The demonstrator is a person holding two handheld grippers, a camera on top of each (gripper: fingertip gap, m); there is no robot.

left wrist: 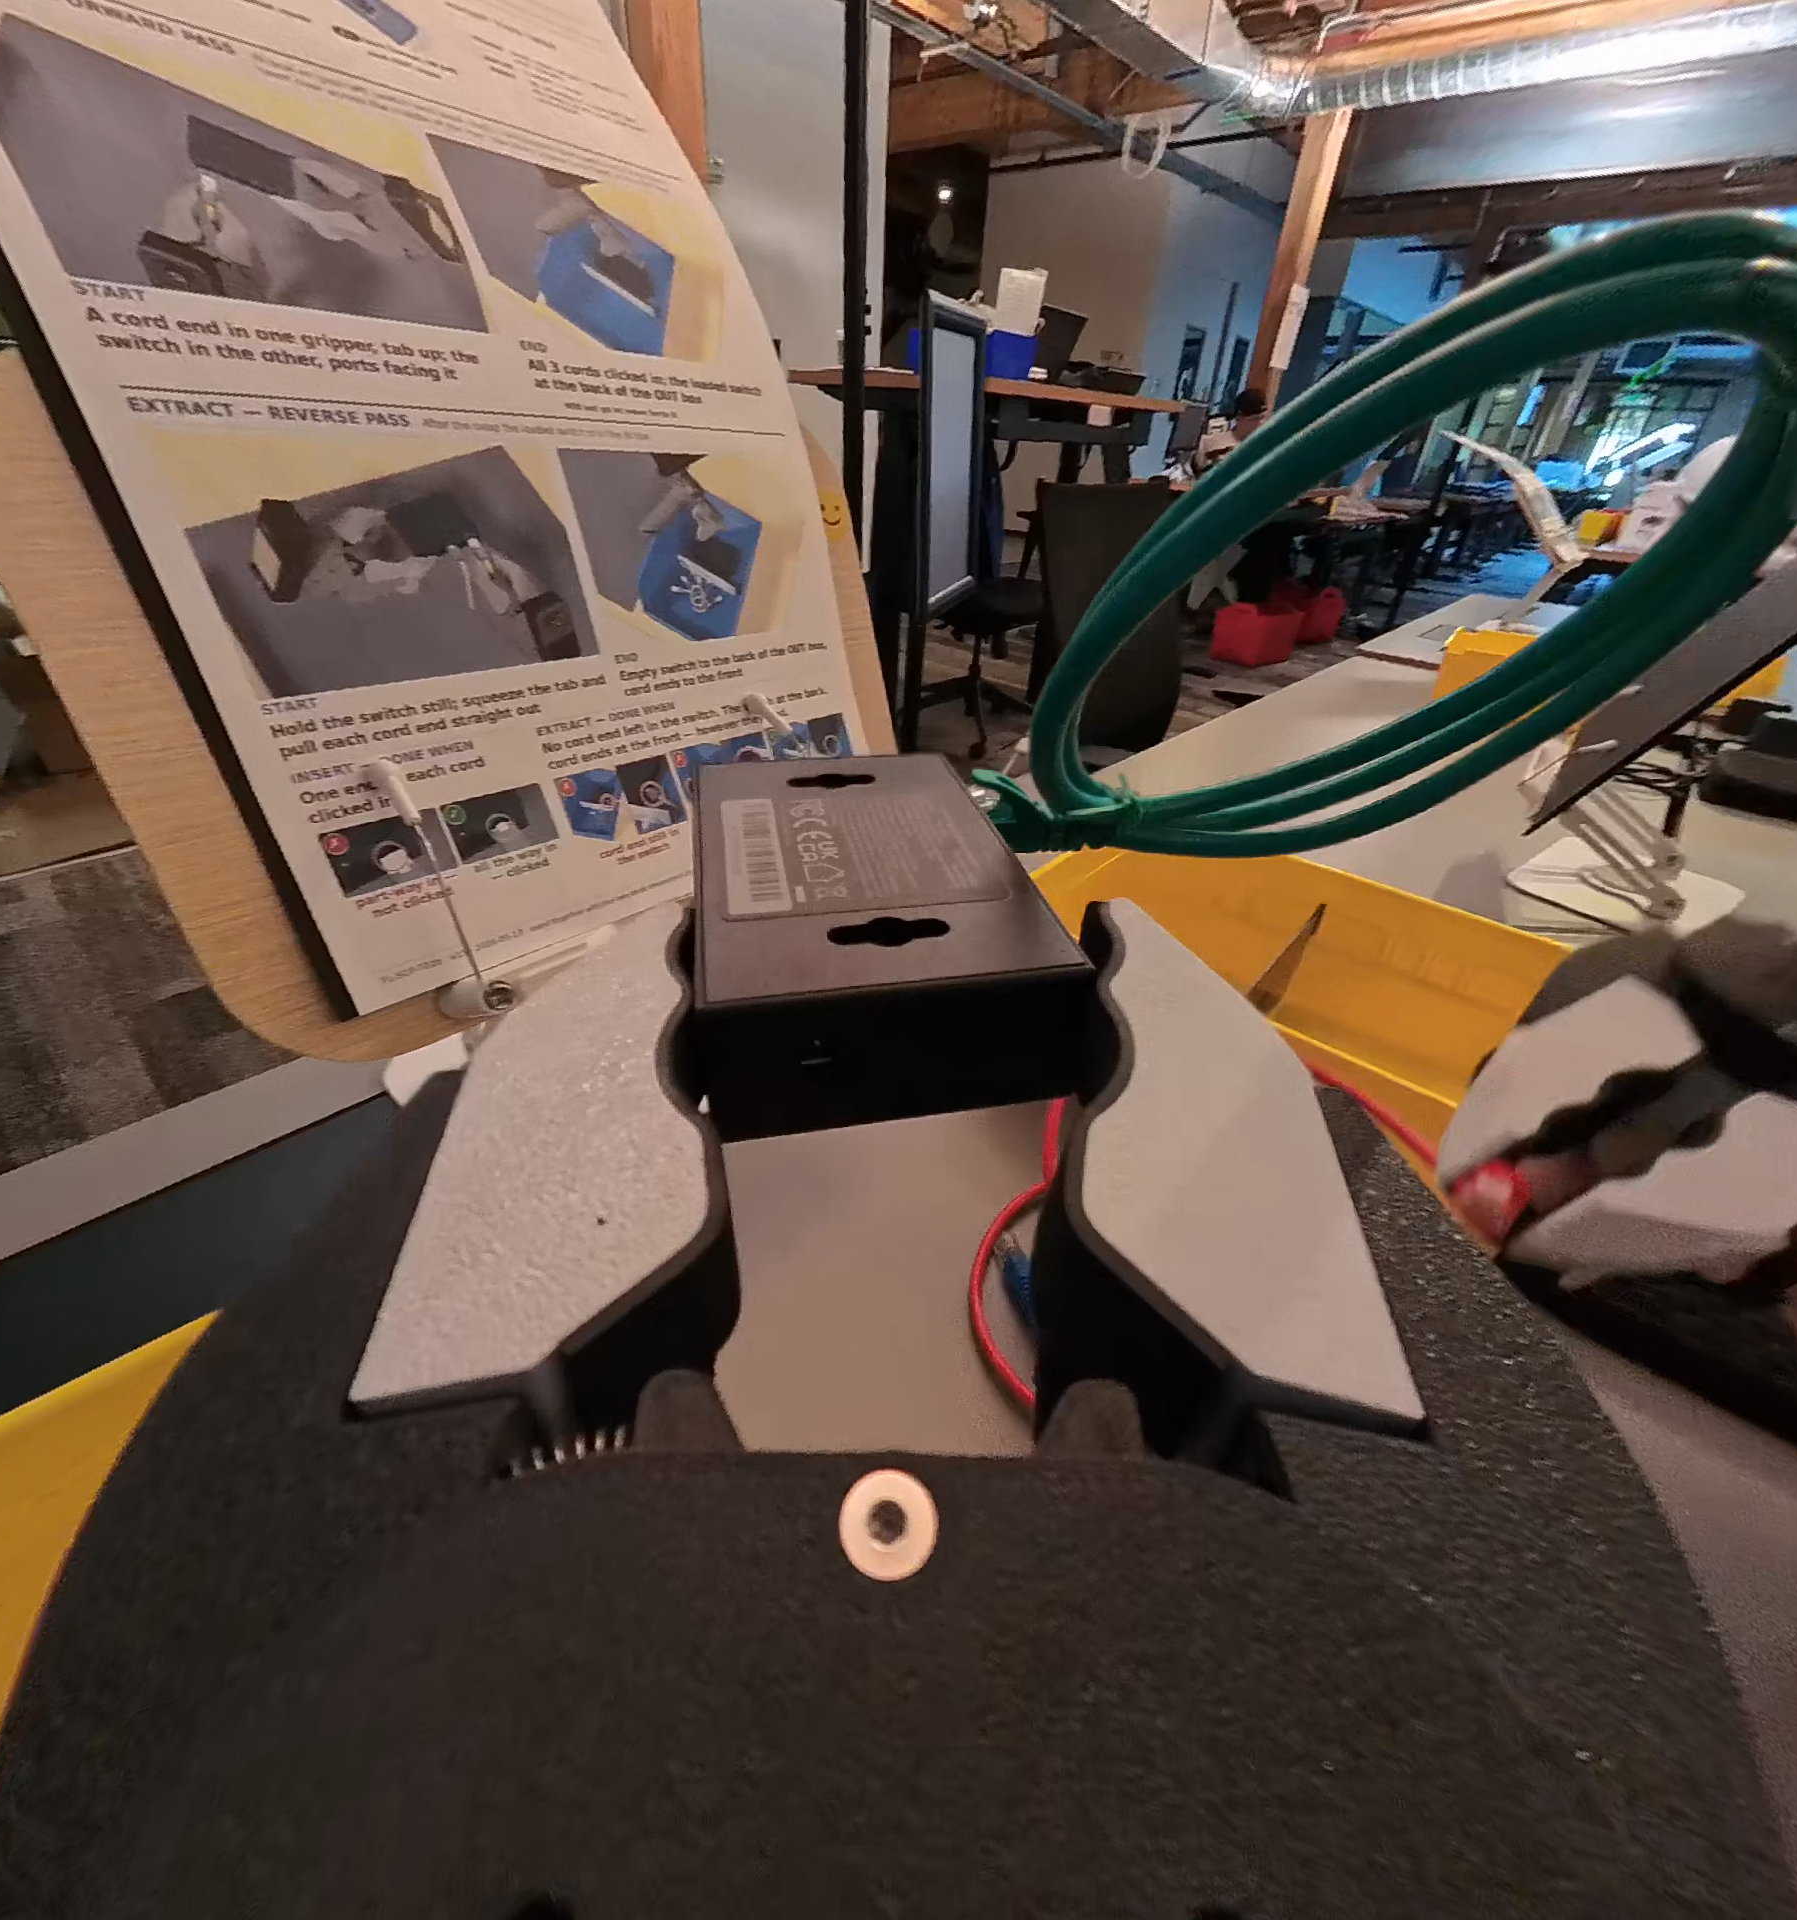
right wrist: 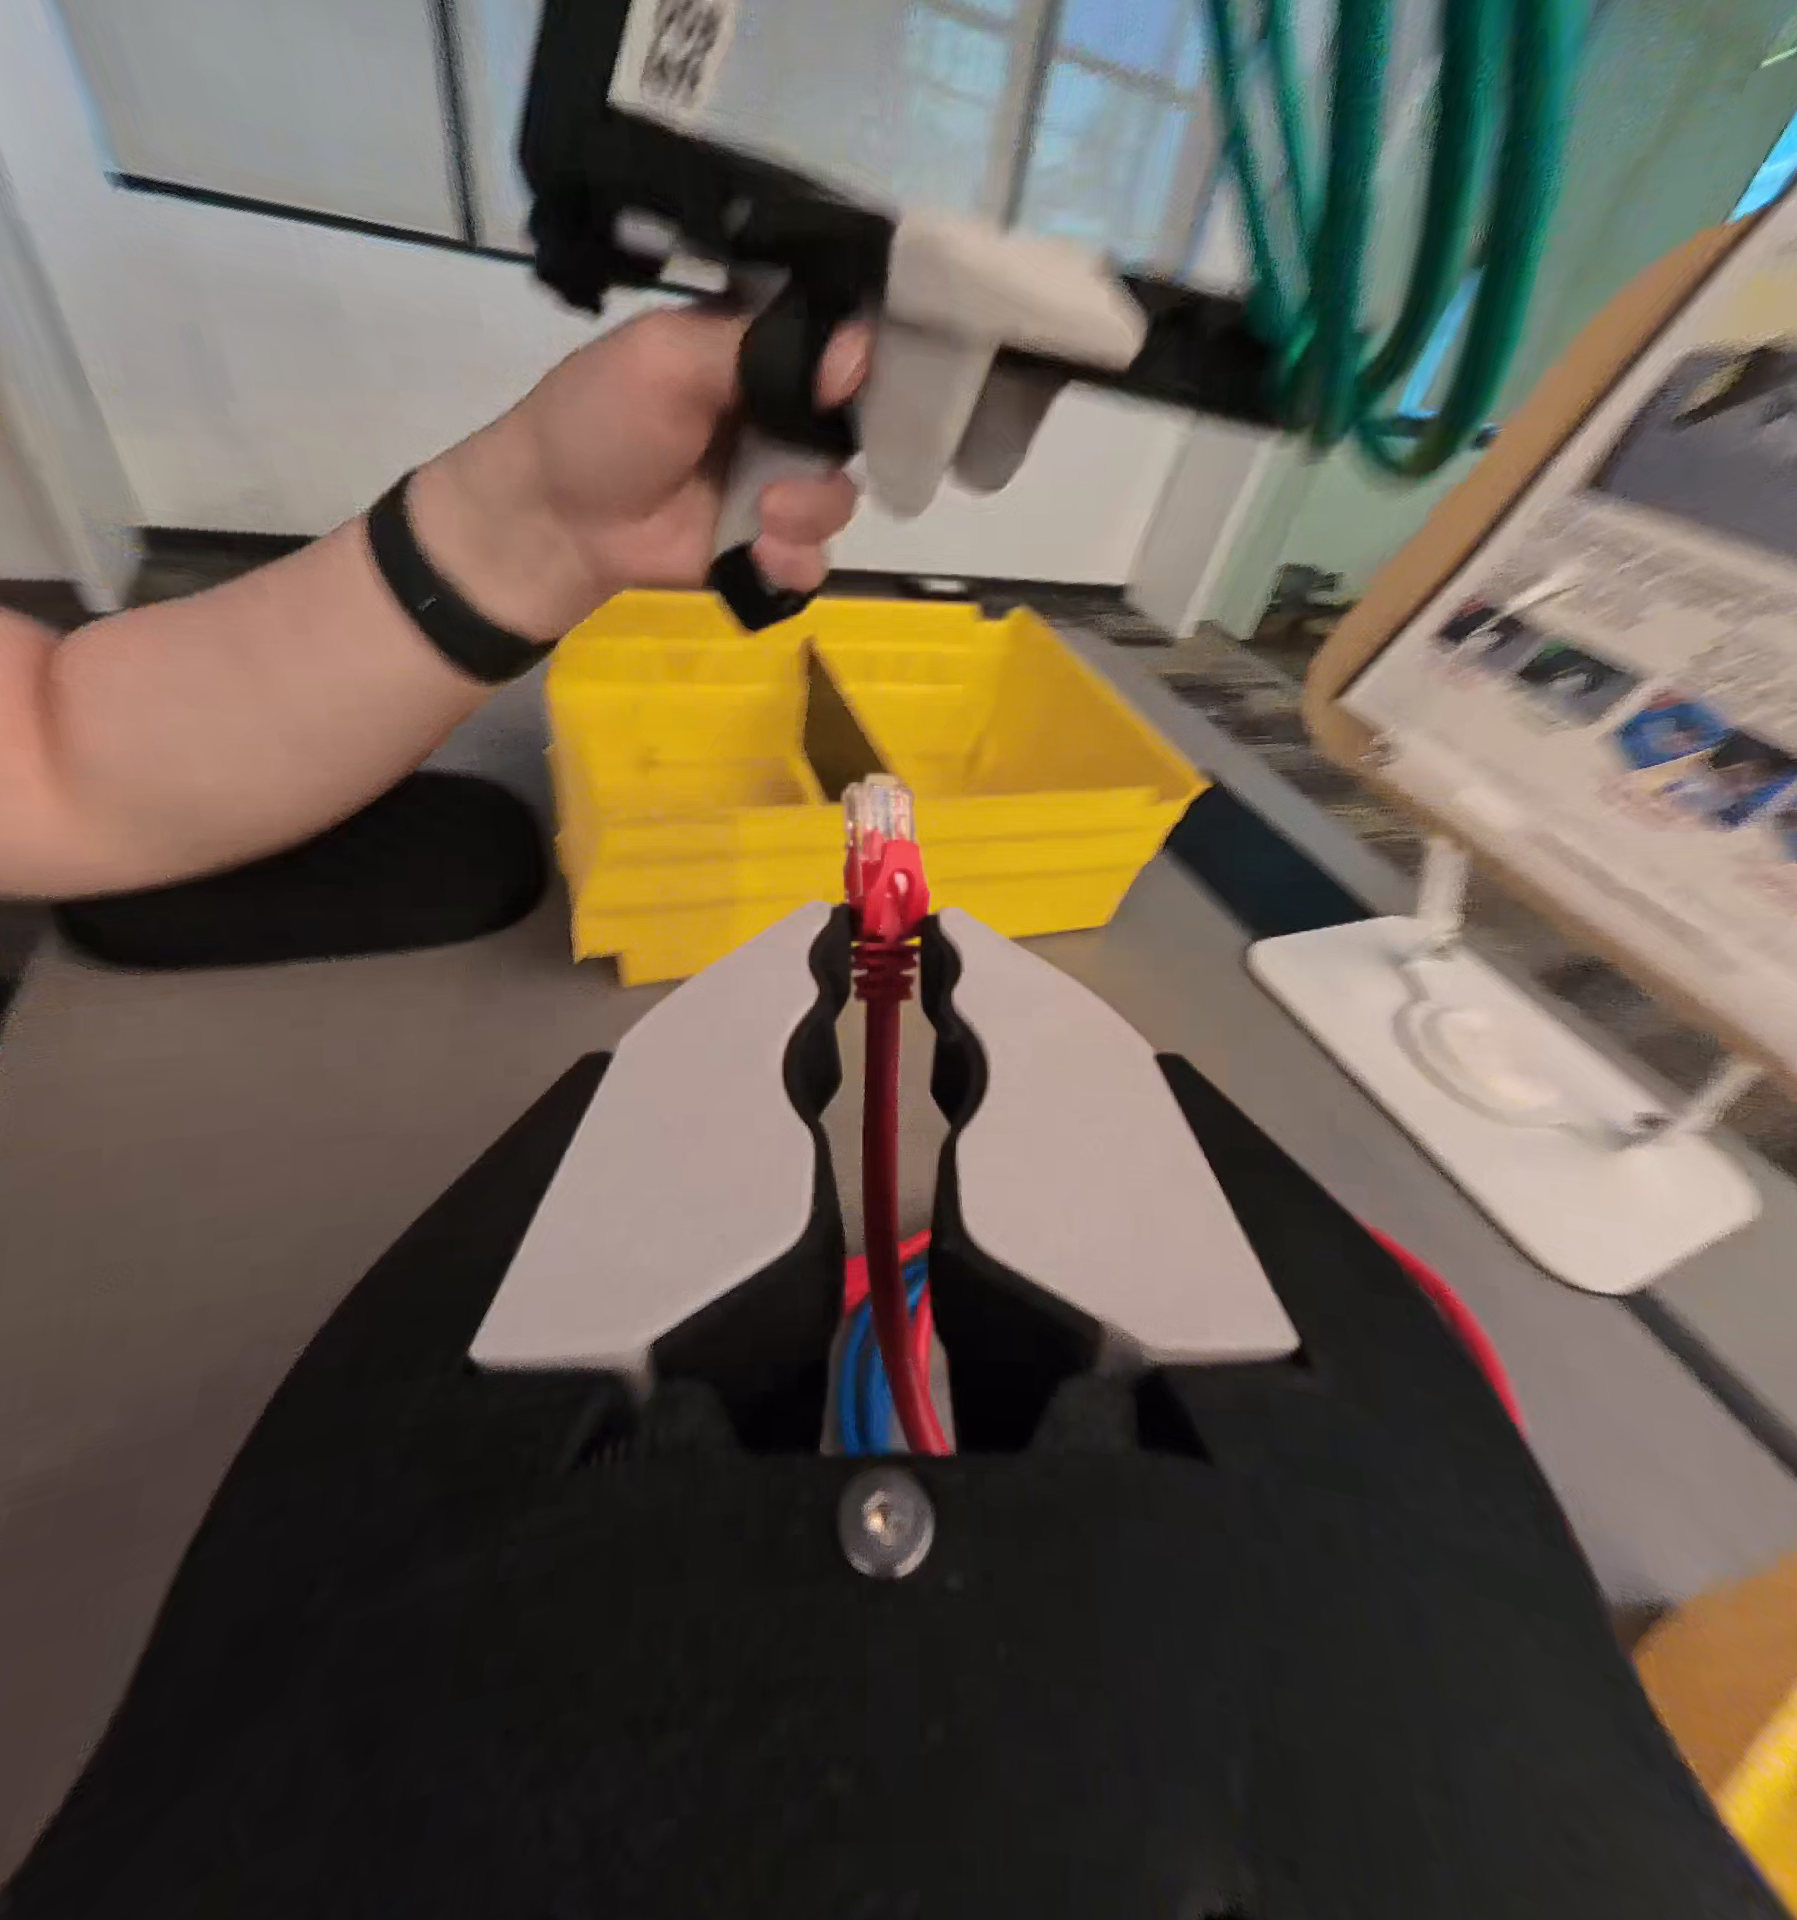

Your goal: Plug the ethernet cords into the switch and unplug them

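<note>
instruction sheet on stand, far left. left gripper: fingers clenched on black switch, held aloft, label side up; green cord coiled off its far end. right gripper: fingers grasping red cord behind plug. yellow bin on worktop.

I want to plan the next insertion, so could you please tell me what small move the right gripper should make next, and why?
Probably swing the right gripper toward the black rectangular plastic switch clamped in the left gripper. The red ethernet cord is already gripped with its clear plug forward, yet it points at the yellow plastic bin. A green coiled cord hangs off the switch's far side.
</note>
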